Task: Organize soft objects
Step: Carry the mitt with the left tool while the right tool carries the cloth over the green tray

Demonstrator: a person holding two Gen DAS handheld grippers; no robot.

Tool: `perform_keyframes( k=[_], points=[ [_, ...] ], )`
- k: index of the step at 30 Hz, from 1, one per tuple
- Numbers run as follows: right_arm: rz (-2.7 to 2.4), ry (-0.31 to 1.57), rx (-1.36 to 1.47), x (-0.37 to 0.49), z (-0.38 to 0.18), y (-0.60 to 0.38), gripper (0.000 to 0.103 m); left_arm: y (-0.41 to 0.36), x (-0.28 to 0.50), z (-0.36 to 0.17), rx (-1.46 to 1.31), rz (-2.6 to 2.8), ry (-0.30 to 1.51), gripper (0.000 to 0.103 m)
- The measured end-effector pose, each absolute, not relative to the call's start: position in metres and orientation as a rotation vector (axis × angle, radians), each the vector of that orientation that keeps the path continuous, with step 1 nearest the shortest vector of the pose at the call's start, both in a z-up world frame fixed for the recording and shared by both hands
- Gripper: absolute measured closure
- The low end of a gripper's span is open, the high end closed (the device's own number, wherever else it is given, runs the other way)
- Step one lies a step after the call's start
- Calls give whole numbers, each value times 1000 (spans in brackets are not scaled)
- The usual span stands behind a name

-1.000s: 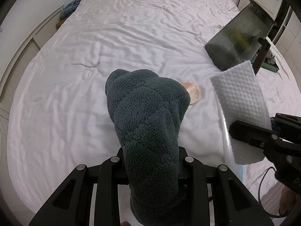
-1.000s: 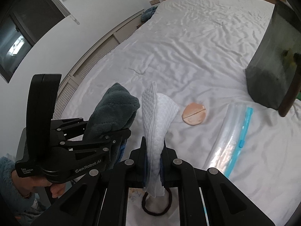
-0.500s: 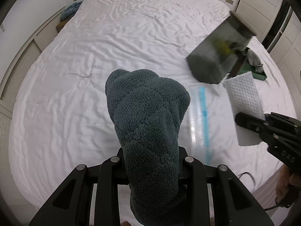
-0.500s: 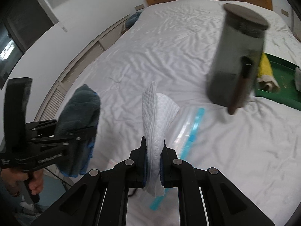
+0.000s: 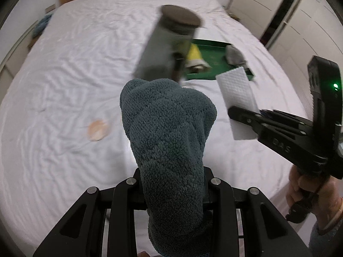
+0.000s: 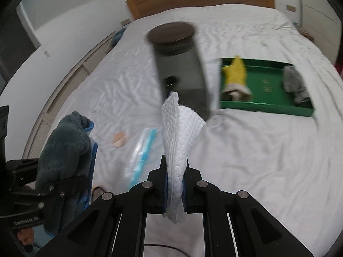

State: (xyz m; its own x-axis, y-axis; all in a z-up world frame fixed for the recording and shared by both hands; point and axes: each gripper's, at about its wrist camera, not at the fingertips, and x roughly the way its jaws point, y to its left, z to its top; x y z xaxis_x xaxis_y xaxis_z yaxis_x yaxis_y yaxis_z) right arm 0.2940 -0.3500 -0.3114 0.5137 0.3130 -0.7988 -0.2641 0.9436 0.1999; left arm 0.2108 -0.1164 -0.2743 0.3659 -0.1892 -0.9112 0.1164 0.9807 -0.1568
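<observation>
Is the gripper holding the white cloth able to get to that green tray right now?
Probably yes. The right gripper, shut on the white cloth, has open bedsheet before the green tray. The tall dark canister stands left of that path, and the tray's middle looks bare.

teal towel, white waffle cloth

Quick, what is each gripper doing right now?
Left gripper: closed on the dark teal towel.
Right gripper: closed on the white waffle cloth.
</observation>
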Motion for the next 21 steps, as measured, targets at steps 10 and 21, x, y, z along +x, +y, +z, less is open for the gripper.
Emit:
perform_keyframes(
  k=[10, 21],
  points=[
    [243, 933, 57, 298, -291, -432, 94, -198, 253, -263, -73, -302, 1136, 77],
    [164, 883, 46, 344, -293, -488, 94, -259, 318, -275, -83, -325, 1084, 77]
  ],
)
